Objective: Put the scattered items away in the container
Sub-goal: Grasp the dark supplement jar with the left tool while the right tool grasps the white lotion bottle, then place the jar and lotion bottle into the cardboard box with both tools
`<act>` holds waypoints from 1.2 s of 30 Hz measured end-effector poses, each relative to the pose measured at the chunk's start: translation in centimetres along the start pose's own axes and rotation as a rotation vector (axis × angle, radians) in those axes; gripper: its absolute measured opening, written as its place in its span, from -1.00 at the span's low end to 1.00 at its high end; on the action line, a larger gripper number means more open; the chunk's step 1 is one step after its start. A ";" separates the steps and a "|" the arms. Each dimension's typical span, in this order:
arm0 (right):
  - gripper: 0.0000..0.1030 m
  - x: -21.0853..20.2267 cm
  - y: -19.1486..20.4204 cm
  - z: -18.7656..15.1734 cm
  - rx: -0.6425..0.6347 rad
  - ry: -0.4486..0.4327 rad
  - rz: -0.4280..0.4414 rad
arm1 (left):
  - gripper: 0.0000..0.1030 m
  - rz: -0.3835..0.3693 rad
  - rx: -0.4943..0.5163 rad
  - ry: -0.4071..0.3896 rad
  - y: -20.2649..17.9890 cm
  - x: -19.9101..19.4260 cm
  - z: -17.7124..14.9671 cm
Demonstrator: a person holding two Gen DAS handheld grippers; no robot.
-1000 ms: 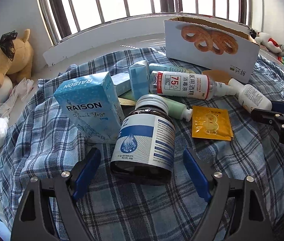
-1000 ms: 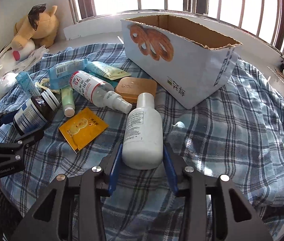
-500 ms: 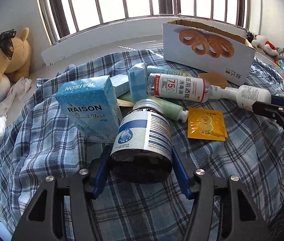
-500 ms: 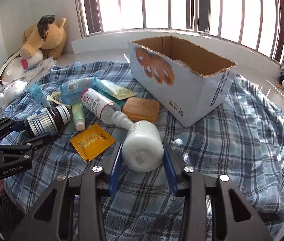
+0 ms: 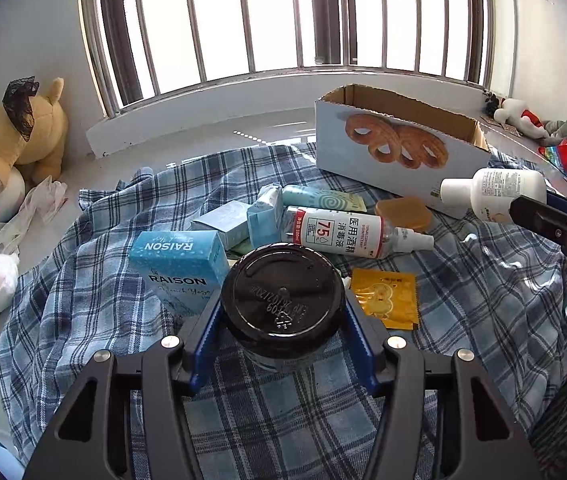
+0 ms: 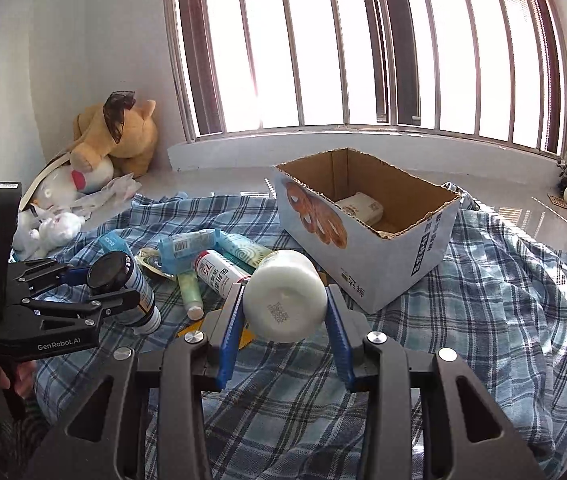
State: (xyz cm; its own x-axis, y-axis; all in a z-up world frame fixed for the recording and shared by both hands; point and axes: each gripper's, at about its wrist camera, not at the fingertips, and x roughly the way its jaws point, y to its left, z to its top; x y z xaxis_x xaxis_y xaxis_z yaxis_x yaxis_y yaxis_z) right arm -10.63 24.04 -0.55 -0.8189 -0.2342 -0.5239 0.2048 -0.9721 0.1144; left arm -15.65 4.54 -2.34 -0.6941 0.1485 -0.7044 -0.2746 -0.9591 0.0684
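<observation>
the left gripper (image 5: 283, 312) pinches a dark pill bottle (image 5: 282, 300) between its blue pads, base toward the camera, with stamped digits on the base too distorted to read surely. the right gripper (image 6: 283, 320) squeezes a white bottle (image 6: 285, 294) the same way, a small printed square on its base. both bottles are lifted clear of the blue plaid cloth (image 5: 463, 320), on the near side of the cardboard box (image 6: 383, 256).

between the grippers and the box, loose items lie on the cloth: a blue carton marked "raison" (image 5: 181, 268), a yellow sachet (image 5: 386, 297), a clear spray bottle (image 5: 343, 232) with a red "75" and chinese characters, a pale green tube (image 6: 190, 290), a teal tube with a spiral mark (image 5: 323, 199) and an orange soap bar (image 5: 402, 207) close to the box wall.

the box shows printed pretzel biscuits and chinese writing on its side. only the right wrist view looks into it, where a pale packet (image 6: 361, 206) lies on the bottom; that view also reads "genrobot.ai" on the left gripper's body. beyond the box, to its left, sits a tan plush toy (image 6: 117, 136) under the barred window (image 6: 363, 40).
</observation>
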 end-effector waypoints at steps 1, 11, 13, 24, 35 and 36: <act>-0.27 -0.1 -0.2 0.1 0.009 -0.005 -0.002 | 0.13 0.002 0.000 -0.007 0.0 -0.2 0.2; -0.27 -0.8 -1.5 1.5 0.041 -0.057 -0.010 | 0.13 -0.005 0.023 -0.079 -1.3 -2.0 4.2; -0.27 -1.0 -1.7 2.3 0.040 -0.077 -0.023 | 0.13 -0.015 0.028 -0.093 -1.9 -2.1 5.1; -0.27 0.8 -5.6 7.7 0.055 -0.166 -0.115 | 0.13 -0.164 0.067 -0.166 -7.4 -0.5 13.9; -0.27 3.2 -9.6 8.0 0.164 -0.144 -0.105 | 0.13 -0.156 0.074 -0.161 -11.2 5.7 19.5; -0.27 3.4 -9.6 7.8 0.167 -0.138 -0.099 | 0.13 -0.165 0.062 -0.149 -11.2 6.2 19.3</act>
State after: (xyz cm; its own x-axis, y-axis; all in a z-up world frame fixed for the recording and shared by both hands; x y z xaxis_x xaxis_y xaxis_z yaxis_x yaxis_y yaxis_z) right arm -19.62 32.50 3.15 -0.8985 -0.1258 -0.4205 0.0374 -0.9765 0.2123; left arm -29.73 20.83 6.11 -0.7261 0.3402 -0.5975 -0.4295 -0.9030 0.0079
